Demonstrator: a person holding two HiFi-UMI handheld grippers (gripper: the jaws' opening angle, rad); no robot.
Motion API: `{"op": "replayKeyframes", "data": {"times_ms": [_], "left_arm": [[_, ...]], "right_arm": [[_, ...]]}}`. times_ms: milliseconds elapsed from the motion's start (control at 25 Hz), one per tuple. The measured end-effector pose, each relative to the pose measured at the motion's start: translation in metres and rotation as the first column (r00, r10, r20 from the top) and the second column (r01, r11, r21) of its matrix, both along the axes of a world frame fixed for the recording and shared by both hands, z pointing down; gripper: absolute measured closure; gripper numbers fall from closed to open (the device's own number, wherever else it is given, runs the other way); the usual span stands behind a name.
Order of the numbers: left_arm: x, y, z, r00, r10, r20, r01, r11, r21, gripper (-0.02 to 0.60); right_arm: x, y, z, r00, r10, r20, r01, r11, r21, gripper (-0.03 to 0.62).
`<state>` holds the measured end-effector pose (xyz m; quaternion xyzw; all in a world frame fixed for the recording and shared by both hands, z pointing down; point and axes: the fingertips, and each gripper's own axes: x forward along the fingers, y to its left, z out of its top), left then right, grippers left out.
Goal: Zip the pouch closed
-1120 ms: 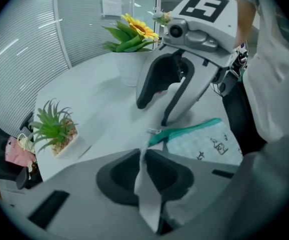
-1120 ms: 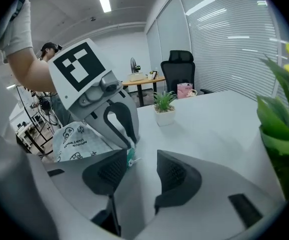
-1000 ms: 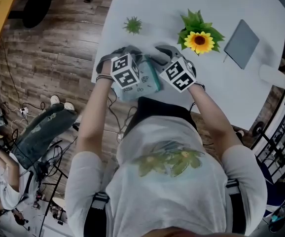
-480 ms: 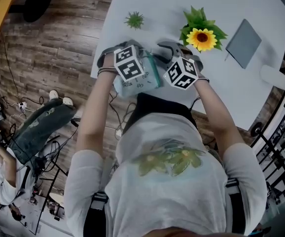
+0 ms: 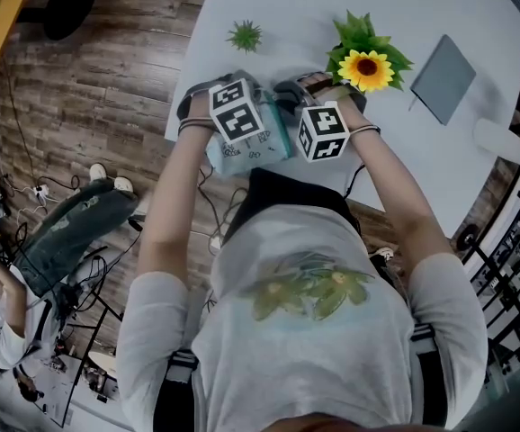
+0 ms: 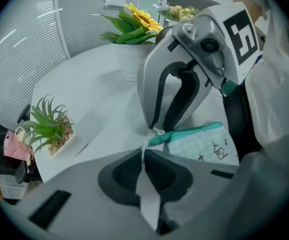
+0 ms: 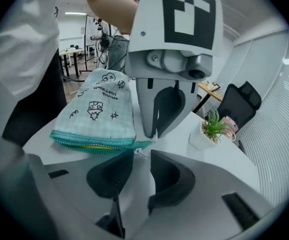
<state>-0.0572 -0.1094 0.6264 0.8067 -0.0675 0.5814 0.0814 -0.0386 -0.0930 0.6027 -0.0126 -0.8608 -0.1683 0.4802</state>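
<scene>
A pale teal pouch point(image 5: 246, 148) with small drawings lies at the table's near edge. Its zipper point(image 7: 92, 146) gapes and shows yellow inside. My left gripper point(image 6: 143, 154) is shut on the pale tab at the pouch's point(image 6: 202, 143) end and points steeply down. My right gripper point(image 7: 140, 160) faces it from the other side. Its jaws are closing, with the small zipper pull point(image 7: 133, 152) between the fingertips, and the pads stand apart from it. In the head view both marker cubes sit side by side over the pouch.
On the white table point(image 5: 287, 7) stand a potted sunflower point(image 5: 365, 66) just beyond my right gripper and a small green plant point(image 5: 245, 36) farther back. A grey notebook point(image 5: 443, 79) lies at the right. The table edge runs close under the pouch.
My right gripper has rolled about its own axis and shifted slightly left toward the pouch's end; its jaws have narrowed. My left gripper and the pouch have stayed put.
</scene>
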Motion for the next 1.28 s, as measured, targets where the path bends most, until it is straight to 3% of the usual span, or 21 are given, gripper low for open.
{"op": "replayKeyframes", "data": {"times_ms": [280, 800, 1280], "left_arm": [[-0.0007, 0.0001, -0.0008, 1.0, -0.007, -0.001, 0.007, 1.0, -0.002, 0.557], [-0.0001, -0.0004, -0.0004, 1.0, -0.005, 0.019, 0.005, 1.0, -0.008, 0.557], [0.0007, -0.0004, -0.0009, 1.0, -0.011, 0.017, 0.01, 1.0, 0.013, 0.557]], "right_arm": [[0.0071, 0.0034, 0.0016, 0.998, 0.026, -0.049, -0.03, 0.997, -0.076, 0.529], [0.0035, 0.004, 0.0065, 0.993, 0.092, -0.081, -0.099, 0.991, -0.089, 0.552], [0.0077, 0.0075, 0.0014, 0.983, 0.181, -0.033, -0.184, 0.966, -0.179, 0.576]]}}
